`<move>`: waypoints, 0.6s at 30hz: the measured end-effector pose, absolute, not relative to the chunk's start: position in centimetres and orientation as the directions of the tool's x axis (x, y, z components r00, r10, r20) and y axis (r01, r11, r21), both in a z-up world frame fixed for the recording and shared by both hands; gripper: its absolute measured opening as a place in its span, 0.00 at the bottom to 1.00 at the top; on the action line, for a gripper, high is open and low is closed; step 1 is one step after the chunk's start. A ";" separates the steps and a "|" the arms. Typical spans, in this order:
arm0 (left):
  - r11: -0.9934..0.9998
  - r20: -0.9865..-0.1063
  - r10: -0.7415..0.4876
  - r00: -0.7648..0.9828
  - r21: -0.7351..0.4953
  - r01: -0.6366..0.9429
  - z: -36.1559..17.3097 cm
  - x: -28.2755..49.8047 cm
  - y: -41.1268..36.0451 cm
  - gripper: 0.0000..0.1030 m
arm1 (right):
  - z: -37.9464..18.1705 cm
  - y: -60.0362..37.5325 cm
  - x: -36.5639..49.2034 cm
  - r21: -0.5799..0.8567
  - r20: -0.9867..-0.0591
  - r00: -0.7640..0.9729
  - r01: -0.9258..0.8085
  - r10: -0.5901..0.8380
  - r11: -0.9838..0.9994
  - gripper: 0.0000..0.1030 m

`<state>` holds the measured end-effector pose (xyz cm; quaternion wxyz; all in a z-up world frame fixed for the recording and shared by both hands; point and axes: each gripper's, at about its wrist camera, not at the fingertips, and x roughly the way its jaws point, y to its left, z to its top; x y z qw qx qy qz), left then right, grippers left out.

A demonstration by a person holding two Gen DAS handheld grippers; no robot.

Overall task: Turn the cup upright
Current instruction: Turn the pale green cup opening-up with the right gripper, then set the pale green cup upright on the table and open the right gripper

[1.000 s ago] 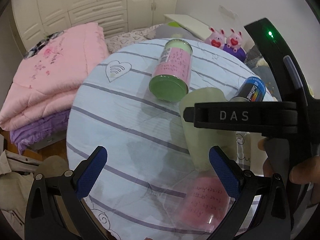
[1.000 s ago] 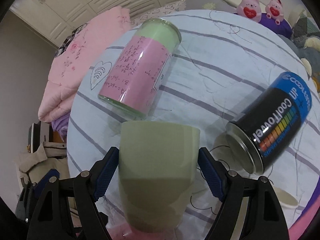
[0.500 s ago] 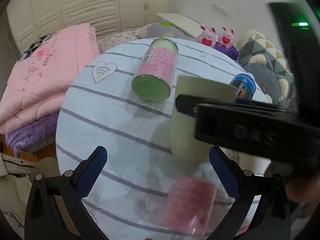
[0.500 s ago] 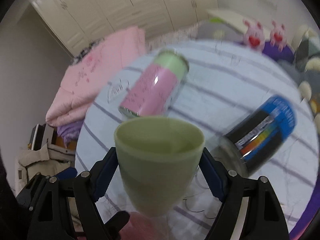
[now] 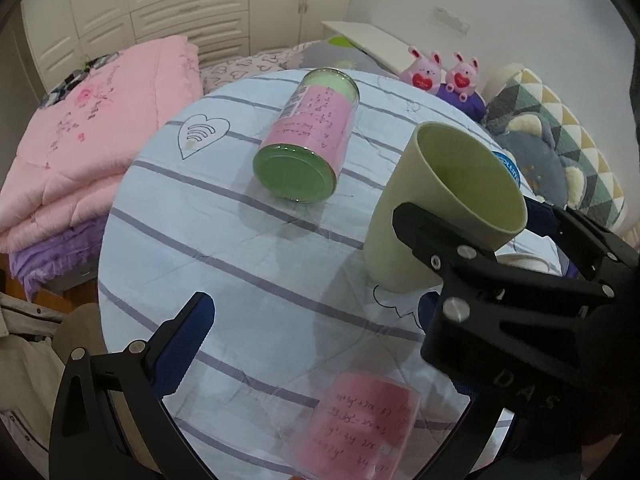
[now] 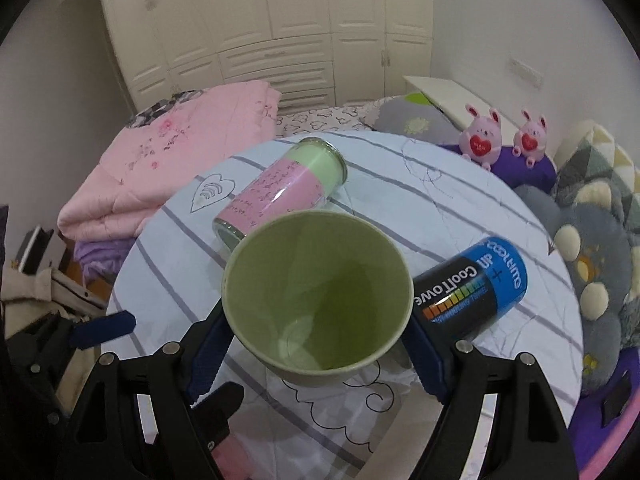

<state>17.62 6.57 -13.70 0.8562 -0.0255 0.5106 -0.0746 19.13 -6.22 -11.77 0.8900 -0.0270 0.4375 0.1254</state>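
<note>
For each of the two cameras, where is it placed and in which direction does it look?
Left wrist: on the left gripper, looking across the round table; its open fingers and the right gripper show.
Right wrist: on the right gripper, looking down into the green cup it clamps.
Both show the cup, the pink jar and the plush bunnies.

Dim, soft indoor light; heavy fisheye warp, dark corners.

On the table (image 6: 460, 216), the cup (image 6: 318, 292) sits mouth up between the fingers of the right tongs (image 6: 316, 344). Behind it to the left lies a jar (image 6: 280, 192) on its side; just right of it lies a can (image 6: 476, 288), also on its side. The left tongs (image 5: 320, 344) hover left of the cup, over another jar (image 5: 364, 420) at the near edge.
</note>
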 end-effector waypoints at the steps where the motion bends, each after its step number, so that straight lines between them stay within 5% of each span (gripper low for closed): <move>1: 0.988 -0.872 -0.148 0.467 -0.114 0.100 -13.7 17.6 6.5 1.00 | -11.7 -6.1 19.0 0.056 -0.784 0.588 -0.247 0.196 0.967 0.78; 18: 0.994 -0.860 -0.100 0.501 -0.065 0.087 -12.0 14.8 6.5 1.00 | -11.1 -5.9 16.6 0.060 -0.823 0.532 -0.269 0.200 0.961 0.80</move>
